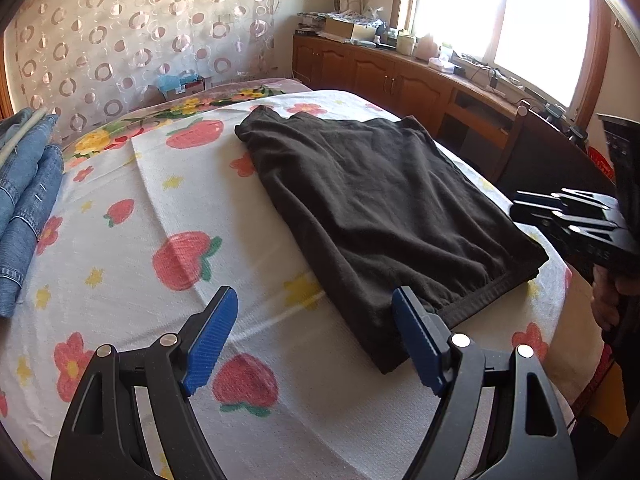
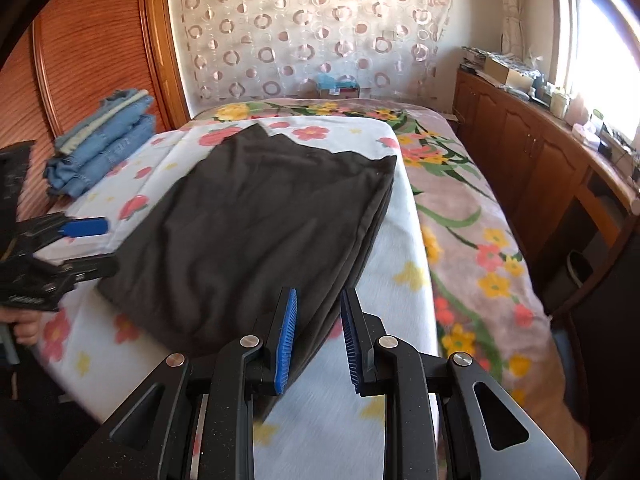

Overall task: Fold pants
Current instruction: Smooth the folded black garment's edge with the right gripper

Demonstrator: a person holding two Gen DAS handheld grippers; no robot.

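Dark pants [image 1: 380,216] lying folded flat on the strawberry-print sheet [image 1: 132,248], centre of bed. Soft, light, limp; likely to sag, so best pinched at the thick hem near 6 o'clock. Left gripper [image 1: 316,340] spread wide, empty; right gripper [image 2: 318,344] parted, empty. No containers within reach.

The pants [image 1: 372,208] are a plain dark brown, near black, and they lie on a white bed cover [image 1: 132,216] printed with red strawberries, coral flowers and small yellow blossoms. Beyond it a pinkish blanket [image 2: 476,216] carries yellow and coral flowers on green stems, while the folded jeans [image 2: 102,140] are washed blue denim — paler at one edge. Both grippers are black with bright blue pads [image 1: 212,340] — and the curtain [image 2: 316,28] behind is pale, patterned with rose-brown rings.
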